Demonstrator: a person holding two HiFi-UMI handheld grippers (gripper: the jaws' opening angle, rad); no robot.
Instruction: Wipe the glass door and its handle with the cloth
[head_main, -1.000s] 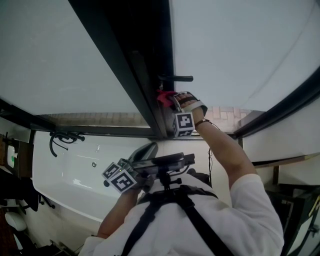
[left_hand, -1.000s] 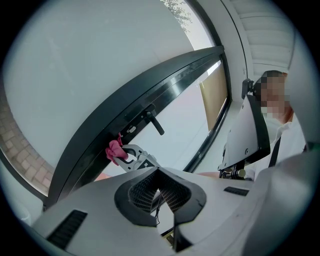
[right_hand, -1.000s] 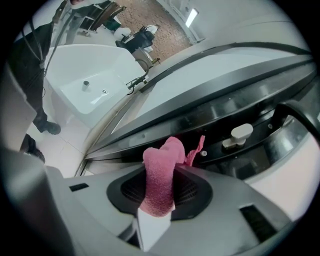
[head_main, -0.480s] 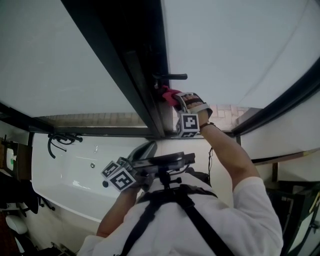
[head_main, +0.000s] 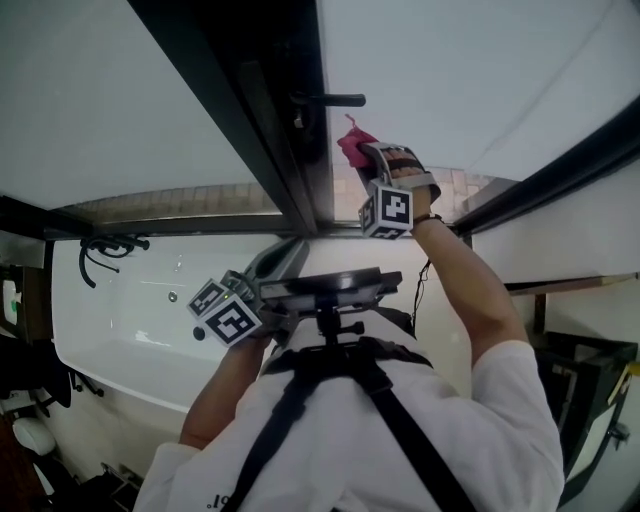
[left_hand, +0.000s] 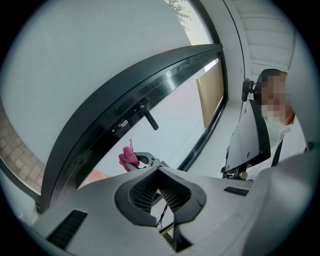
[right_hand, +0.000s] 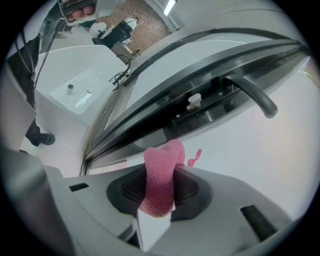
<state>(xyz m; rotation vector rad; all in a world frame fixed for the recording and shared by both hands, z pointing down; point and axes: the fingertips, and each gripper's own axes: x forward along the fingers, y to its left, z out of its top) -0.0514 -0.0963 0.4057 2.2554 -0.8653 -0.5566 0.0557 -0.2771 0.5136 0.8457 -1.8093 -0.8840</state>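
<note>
- Bathtub, white, at far left under the door's bottom rail; black tap fitting on its upper rim.
- Left gripper held low by the chest, well apart from the door. In the left gripper view, jaws pressed together on nothing, free air all round them.
- Dark door frame up the middle as a broad double band, its right edge meeting the pane directly.
- Lever handle, black, reaching rightward from the frame out over the glass. In the right gripper view, small white latch knob on the frame beside its root.
- Pink cloth just below the handle and just right of the frame edge, a narrow strip of bare glass between cloth and frame. Folded into a thick tongue poking out past the jaw tips, a thin loop of thread off its right side. Whether it touches the pane: cannot tell.
- Right gripper raised at arm's length, jaws clamped on the cloth from both sides.
- Glass pane, pale and bare, wide open to the right of the cloth as far as a second dark slanting bar.
</note>
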